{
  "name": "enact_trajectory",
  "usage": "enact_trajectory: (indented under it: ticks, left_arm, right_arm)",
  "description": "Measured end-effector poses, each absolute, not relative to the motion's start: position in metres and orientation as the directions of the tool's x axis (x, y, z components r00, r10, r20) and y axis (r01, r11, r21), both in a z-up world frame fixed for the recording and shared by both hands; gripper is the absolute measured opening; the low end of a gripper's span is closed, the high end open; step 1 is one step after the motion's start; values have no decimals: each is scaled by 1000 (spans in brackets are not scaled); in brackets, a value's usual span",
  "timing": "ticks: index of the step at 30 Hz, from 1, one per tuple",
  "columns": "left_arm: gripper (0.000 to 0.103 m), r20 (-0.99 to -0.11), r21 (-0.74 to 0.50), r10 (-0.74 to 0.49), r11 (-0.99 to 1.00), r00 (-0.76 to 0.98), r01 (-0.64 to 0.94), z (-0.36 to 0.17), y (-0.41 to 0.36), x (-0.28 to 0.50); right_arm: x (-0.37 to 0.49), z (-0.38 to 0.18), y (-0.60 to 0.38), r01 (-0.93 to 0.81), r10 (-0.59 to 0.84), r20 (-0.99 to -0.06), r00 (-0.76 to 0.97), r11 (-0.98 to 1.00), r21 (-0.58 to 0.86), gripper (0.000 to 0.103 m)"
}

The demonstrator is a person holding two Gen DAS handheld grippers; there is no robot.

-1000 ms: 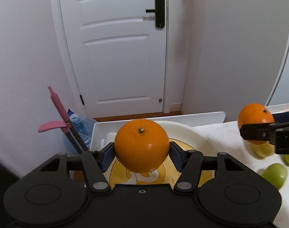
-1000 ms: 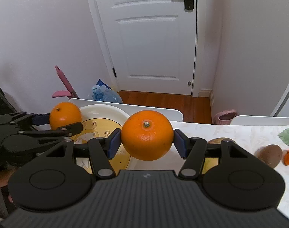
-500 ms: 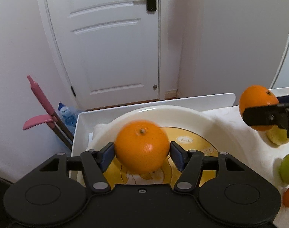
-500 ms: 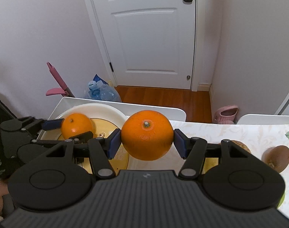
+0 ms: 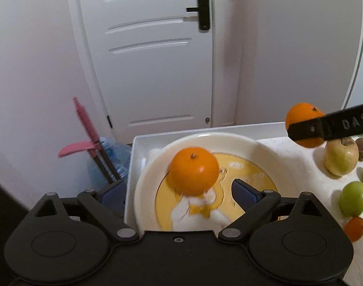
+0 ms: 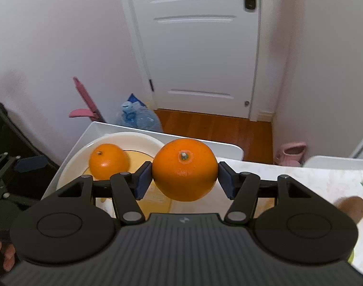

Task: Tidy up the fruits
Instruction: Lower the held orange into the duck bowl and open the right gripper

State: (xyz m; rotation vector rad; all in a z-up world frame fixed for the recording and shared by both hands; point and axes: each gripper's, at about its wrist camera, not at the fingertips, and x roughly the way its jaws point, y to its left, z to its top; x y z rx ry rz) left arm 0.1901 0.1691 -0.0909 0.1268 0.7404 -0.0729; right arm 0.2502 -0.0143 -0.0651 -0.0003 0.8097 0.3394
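A white door (image 5: pixel 155 54) with a black handle lock is seen behind the table (image 5: pixel 298 166), which is covered by a pale patterned cloth. At the table's left end a white tray (image 5: pixel 136 147) is set, and in it a cream plate (image 5: pixel 229 140) with a yellow cartoon print; small writing on the print is too blurred to be read.

One orange (image 5: pixel 193 170) is seen on the plate, stem up, slightly blurred. The left gripper (image 5: pixel 179 194) is spread wide just in front of that orange, its jaws having just been opening; its blue pads (image 5: pixel 243 191) are clear of the fruit and nothing is gripped.

A second orange (image 6: pixel 185 172) is clamped between the pads of the right gripper (image 6: pixel 185 181), held above the table just right of the plate. The letters "DAS" can be read on that gripper's black finger (image 5: pixel 336 125) in the left view.

Right of the plate, a yellowish apple (image 5: pixel 340 158), a green fruit (image 5: pixel 353 197), a small orange fruit (image 5: pixel 354 231) and a kiwi (image 6: pixel 350 207) lie on the cloth.

Left of the plate, beyond the table, a pink handle (image 5: pixel 82 121) and a blue water bottle (image 6: pixel 138 116) are seen against the wall.
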Motion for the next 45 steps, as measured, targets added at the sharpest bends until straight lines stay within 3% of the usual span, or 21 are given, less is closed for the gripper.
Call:
enact_trajectory:
  ticks: [10, 21, 22, 25, 45]
  left_arm:
    - [97, -693, 57, 13, 998, 721, 36, -98, 189, 153]
    - [97, -680, 50, -13, 997, 733, 64, -101, 184, 149]
    - [97, -680, 48, -17, 997, 733, 67, -100, 184, 148]
    - [97, -677, 41, -27, 996, 735, 75, -100, 183, 147]
    - [97, -666, 21, -46, 997, 744, 81, -75, 173, 130]
  right_arm:
    - [250, -88, 23, -428, 361, -722, 590, 898, 99, 74]
    - [256, -116, 43, -509, 380, -721, 579, 860, 44, 75]
    - [256, -116, 42, -509, 382, -720, 580, 860, 46, 78]
    - [250, -110, 39, -508, 392, -683, 617, 861, 36, 103]
    - [207, -63, 1, -400, 357, -672, 649, 911, 97, 103]
